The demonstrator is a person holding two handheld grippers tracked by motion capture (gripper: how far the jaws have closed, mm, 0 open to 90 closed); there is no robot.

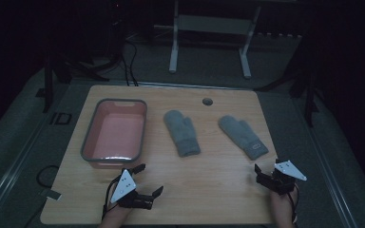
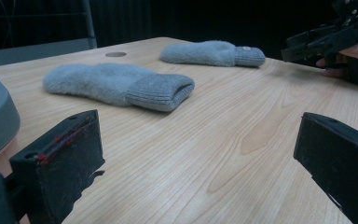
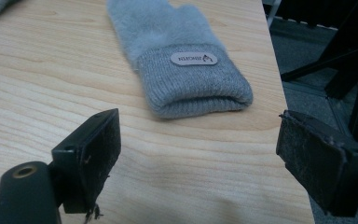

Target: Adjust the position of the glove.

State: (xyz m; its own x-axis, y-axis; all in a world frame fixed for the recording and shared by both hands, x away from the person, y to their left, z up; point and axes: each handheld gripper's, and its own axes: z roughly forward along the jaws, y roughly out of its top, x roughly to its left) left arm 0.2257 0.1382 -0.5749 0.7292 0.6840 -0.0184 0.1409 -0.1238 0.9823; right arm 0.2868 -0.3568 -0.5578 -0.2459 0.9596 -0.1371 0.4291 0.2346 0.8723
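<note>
Both tools wide, empty: left tool (image 1: pixel 147 181) nr bench's (image 1: pixel 218 190) front edge by pink tub (image 1: pixel 116 133); right tool (image 1: pixel 262 175) at front-right corner, just short of right mitten (image 1: pixel 243 136). Left mitten (image 1: pixel 181 132) mid-bench.

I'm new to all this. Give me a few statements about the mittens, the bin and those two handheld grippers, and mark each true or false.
1. Two grey mittens, the left mitten and the right mitten, lie flat on the table. True.
2. One mitten is inside the pink bin. False: both lie on the table, to the right of the bin.
3. The right gripper has its jaws open, facing a mitten cuff. True.
4. The left gripper clamps a mitten. False: its jaws stand apart with nothing between them.
</note>
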